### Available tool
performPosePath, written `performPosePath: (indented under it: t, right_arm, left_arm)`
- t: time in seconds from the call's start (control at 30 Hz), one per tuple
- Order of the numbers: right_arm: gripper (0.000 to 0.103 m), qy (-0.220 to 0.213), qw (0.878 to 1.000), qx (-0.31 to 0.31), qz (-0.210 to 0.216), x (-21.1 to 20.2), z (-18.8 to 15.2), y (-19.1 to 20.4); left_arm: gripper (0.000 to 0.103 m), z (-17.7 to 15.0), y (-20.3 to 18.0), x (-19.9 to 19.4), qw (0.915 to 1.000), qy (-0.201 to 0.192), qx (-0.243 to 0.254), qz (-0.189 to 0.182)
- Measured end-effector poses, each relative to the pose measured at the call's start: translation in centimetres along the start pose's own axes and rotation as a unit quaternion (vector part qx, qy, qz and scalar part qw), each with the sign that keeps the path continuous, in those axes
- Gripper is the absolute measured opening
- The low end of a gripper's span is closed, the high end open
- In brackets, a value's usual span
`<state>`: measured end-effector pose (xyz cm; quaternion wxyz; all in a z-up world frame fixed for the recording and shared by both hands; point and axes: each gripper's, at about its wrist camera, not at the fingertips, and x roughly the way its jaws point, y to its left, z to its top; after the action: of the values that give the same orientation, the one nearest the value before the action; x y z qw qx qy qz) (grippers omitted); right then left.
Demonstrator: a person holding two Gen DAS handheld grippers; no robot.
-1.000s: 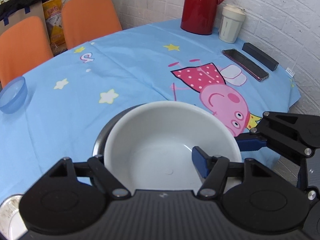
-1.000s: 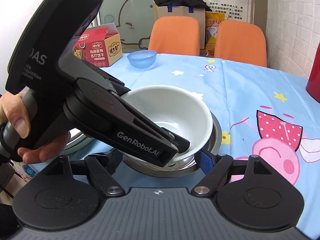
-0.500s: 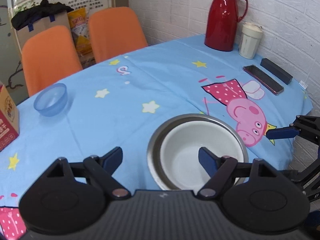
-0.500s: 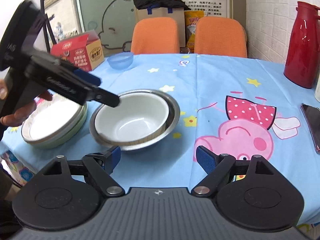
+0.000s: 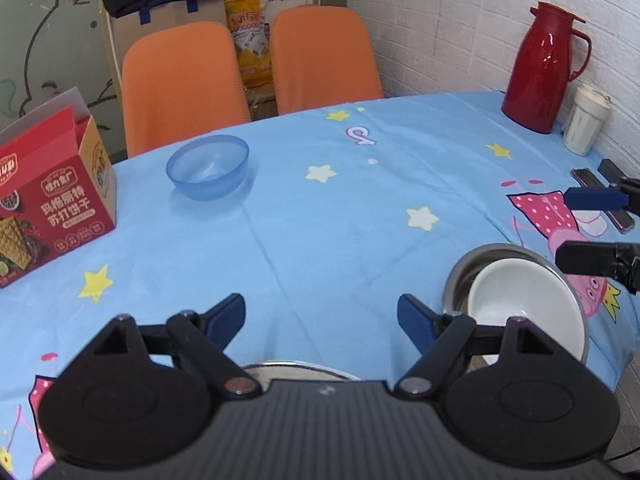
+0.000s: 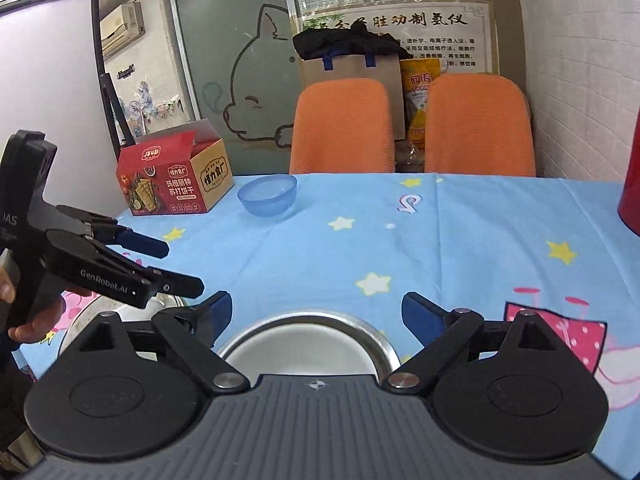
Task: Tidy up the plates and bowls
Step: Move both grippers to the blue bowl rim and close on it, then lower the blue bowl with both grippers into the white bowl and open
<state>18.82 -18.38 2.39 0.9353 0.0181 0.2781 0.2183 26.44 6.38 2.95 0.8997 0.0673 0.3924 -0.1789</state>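
Observation:
A white bowl (image 5: 520, 300) sits nested inside a steel bowl (image 5: 460, 276) at the right of the left wrist view; in the right wrist view the same white bowl (image 6: 300, 356) in the steel bowl (image 6: 360, 328) lies just below my right gripper (image 6: 316, 314). A blue plastic bowl (image 5: 208, 166) stands far across the table, also in the right wrist view (image 6: 267, 194). My left gripper (image 5: 320, 316) is open and empty above the cloth. My right gripper is open and empty. A steel rim (image 5: 300, 368) shows under the left gripper.
A red biscuit box (image 5: 52, 200) stands at the table's left. A red thermos (image 5: 540, 68), a cream cup (image 5: 586, 124) and a phone (image 5: 604, 200) are at the right by the brick wall. Two orange chairs (image 5: 184, 84) stand behind the table.
My left gripper let go of the white bowl in the steel bowl, pulled back and swung left toward the blue bowl. My right gripper drew back and tilted up.

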Motion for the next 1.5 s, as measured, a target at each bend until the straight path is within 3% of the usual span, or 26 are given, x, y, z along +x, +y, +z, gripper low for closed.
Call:
performPosePath:
  t: [0.27,0.33,0.57,0.77,1.0,1.1,1.17,1.27,1.5]
  right_arm:
    - [0.103,0.033,0.999,-0.028,0.025,8.0,5.7,0.7]
    - [0.103,0.049,0.997,-0.040,0.032,10.7,7.0,1.1]
    - [0.103,0.102,0.991,-0.071,0.050,20.9,9.9,3.6]
    - [0.103,0.137,0.986,-0.087,0.042,26.7,9.6,4.4]
    - [0.103,0.157,0.981,-0.104,0.036,29.2,9.3,5.4]
    - [0.103,0.151,0.982,-0.110,0.035,29.6,9.1,5.8]
    - [0.103,0.143,0.983,-0.110,0.039,30.0,9.1,5.9]
    - [0.103,0.126,0.985,-0.114,0.031,29.6,9.3,6.2]
    - [0.103,0.101,0.987,-0.122,0.032,25.9,10.2,7.3]
  left_arm:
    - [0.080,3.4,6.4,3.4,0.9985,0.004,-0.044,0.032]
    - [0.080,5.5,8.7,4.7,0.9960,-0.006,-0.075,0.048]
    - [0.080,10.9,15.4,11.7,0.9808,0.012,-0.192,0.035]
    - [0.080,12.0,16.6,16.8,0.9808,0.038,-0.187,0.041]
    - [0.080,12.2,16.4,18.6,0.9844,0.034,-0.171,0.027]
    - [0.074,12.0,16.2,18.6,0.9869,0.026,-0.156,0.028]
    - [0.046,11.9,16.1,18.4,0.9886,0.023,-0.147,0.025]
    - [0.038,11.9,15.8,17.9,0.9902,0.025,-0.137,0.015]
    - [0.037,12.4,13.6,14.1,0.9922,-0.009,-0.124,0.004]
